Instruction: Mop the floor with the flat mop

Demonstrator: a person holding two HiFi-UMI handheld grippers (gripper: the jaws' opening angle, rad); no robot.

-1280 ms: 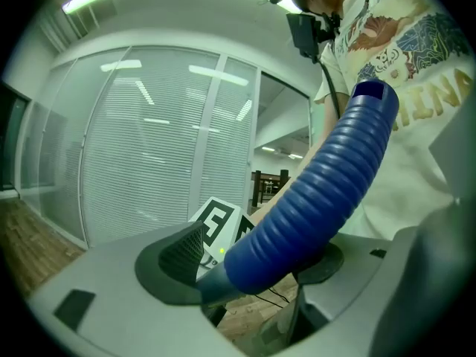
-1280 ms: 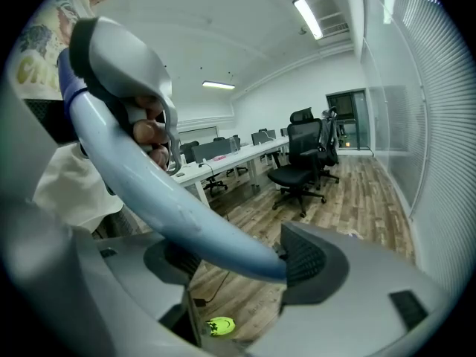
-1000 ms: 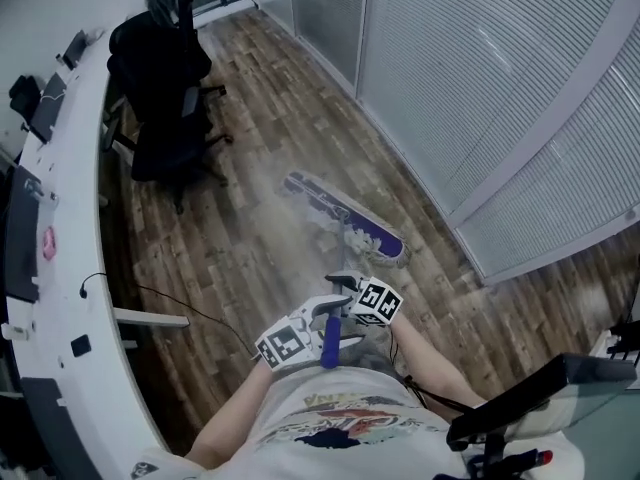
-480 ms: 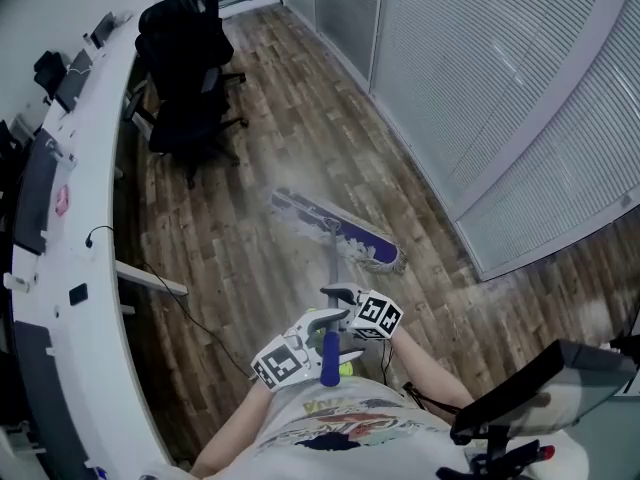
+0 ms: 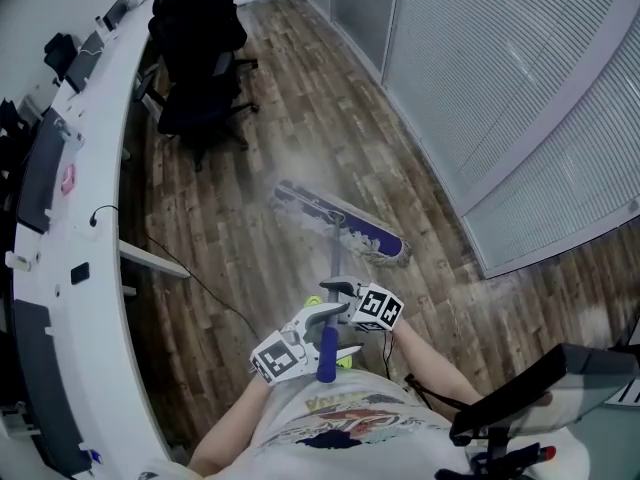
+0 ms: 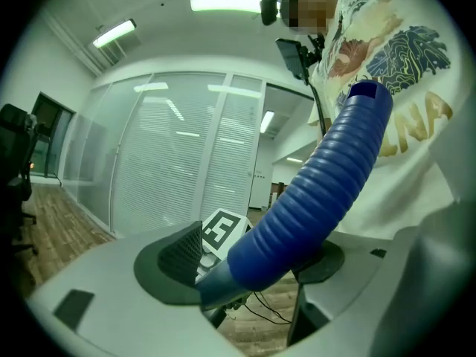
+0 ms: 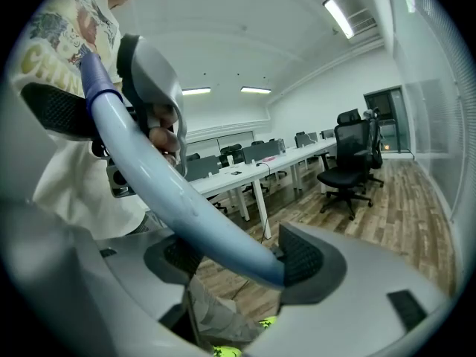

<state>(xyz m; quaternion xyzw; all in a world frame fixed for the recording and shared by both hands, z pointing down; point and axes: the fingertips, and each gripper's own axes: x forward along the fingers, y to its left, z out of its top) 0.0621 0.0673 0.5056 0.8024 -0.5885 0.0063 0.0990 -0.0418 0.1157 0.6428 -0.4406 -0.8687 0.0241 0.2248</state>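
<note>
The flat mop head (image 5: pixel 338 223), purple with a pale fringe, lies on the wood floor (image 5: pixel 230 238) ahead of me. Its pole (image 5: pixel 333 260) runs back to my hands. My left gripper (image 5: pixel 322 336) is shut on the ribbed blue grip (image 5: pixel 326 351) at the pole's top end; in the left gripper view that blue grip (image 6: pixel 309 199) crosses between the dark pads (image 6: pixel 182 248). My right gripper (image 5: pixel 345 301) is shut on the pole a little lower. In the right gripper view the pale pole (image 7: pixel 171 192) passes between the ribbed pads (image 7: pixel 301 262).
A long curved white desk (image 5: pixel 55 268) runs along the left, with a cable (image 5: pixel 190 273) trailing over the floor. Black office chairs (image 5: pixel 200 58) stand at the far end. Glass partitions with blinds (image 5: pixel 520 98) line the right. A dark screen edge (image 5: pixel 540 388) sits at lower right.
The mop head has shifted a little across the floor and my view has swung so the chairs sit further right. Both grippers keep their hold on the pole.
</note>
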